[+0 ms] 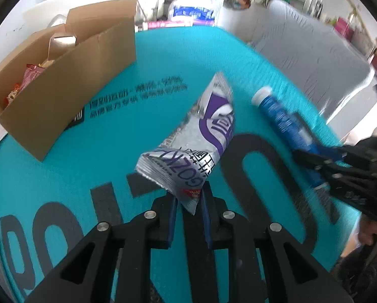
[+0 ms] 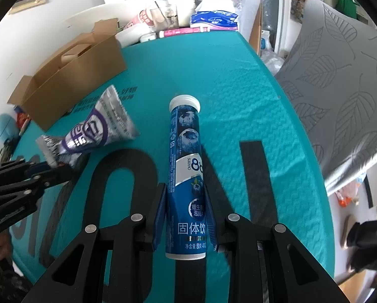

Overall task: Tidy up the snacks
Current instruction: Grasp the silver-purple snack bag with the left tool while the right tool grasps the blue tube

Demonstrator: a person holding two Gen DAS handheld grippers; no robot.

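Observation:
My left gripper (image 1: pixel 188 197) is shut on one end of a silver and purple snack packet (image 1: pixel 201 136), which sticks out ahead over the teal mat (image 1: pixel 137 58). The same packet (image 2: pixel 92 131) shows at the left of the right wrist view, held by the left gripper (image 2: pixel 54 168). My right gripper (image 2: pixel 185 192) is shut on a blue tube (image 2: pixel 187 151) with a white cap, clamped near its lower half. In the left wrist view the blue tube (image 1: pixel 279 116) and right gripper (image 1: pixel 314 159) appear blurred at the right.
An open cardboard box (image 1: pixel 62 96) with several snack packets inside stands at the mat's far left; the cardboard box (image 2: pixel 72 75) also shows in the right wrist view. Bags and clutter (image 2: pixel 201 12) crowd the mat's far edge. A grey leaf-patterned cover (image 2: pixel 340 75) lies to the right.

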